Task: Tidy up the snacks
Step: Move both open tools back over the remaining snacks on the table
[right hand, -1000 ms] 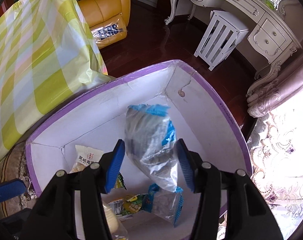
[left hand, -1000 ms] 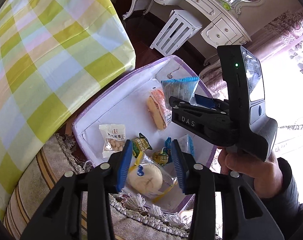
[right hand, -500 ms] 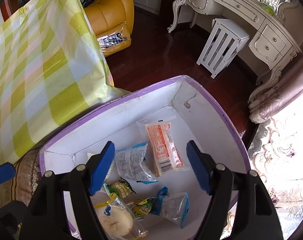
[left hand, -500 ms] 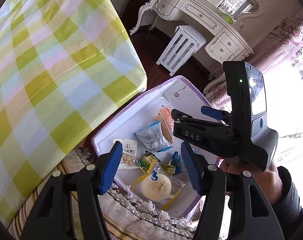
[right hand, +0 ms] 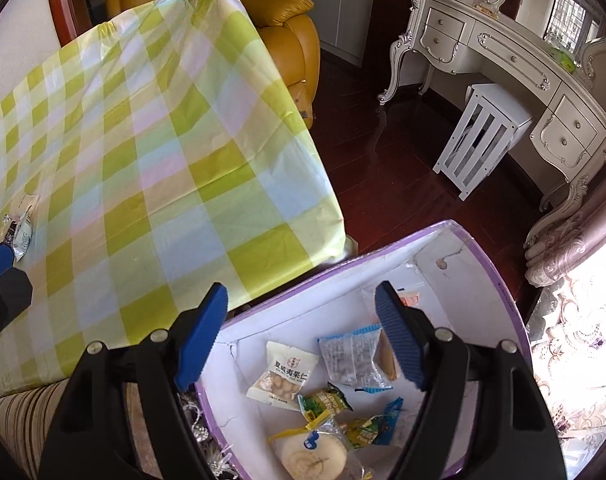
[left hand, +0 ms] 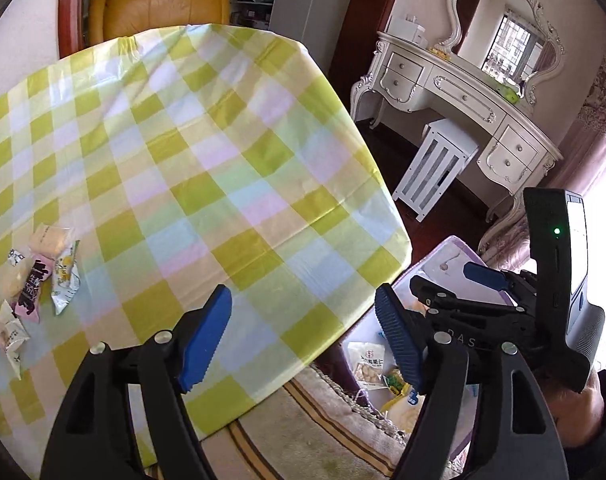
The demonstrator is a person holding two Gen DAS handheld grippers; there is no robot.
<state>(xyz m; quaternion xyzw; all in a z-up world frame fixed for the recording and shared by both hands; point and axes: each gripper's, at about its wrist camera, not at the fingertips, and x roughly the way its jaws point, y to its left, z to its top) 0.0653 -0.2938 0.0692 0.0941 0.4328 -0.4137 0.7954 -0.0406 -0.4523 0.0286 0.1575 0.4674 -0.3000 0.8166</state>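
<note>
My left hand-held gripper (left hand: 303,336): jaws opening, empty, over the checked desk (left hand: 207,168) | my right hand-held gripper (right hand: 301,334): jaws apart, empty, above the purple box (right hand: 503,292) | snacks (right hand: 323,396) in box; more snack packets (left hand: 35,280) at the desk's left edge

One box (right hand: 503,280) — two grippers (right hand: 299,336)

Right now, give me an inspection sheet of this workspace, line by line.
Surface: checked tablecloth, mostly bare.
Job's things: snack packets at the cloth's left edge; more snacks in the purple-rimmed box beside the table.
Clutter: nothing seen.
Grippers: left claw opening, nothing between its jaws; right claw open, empty, above the box.
Cables: nothing seen.
Surroundings: yellow armchair, white dressing table, white stool.
</note>
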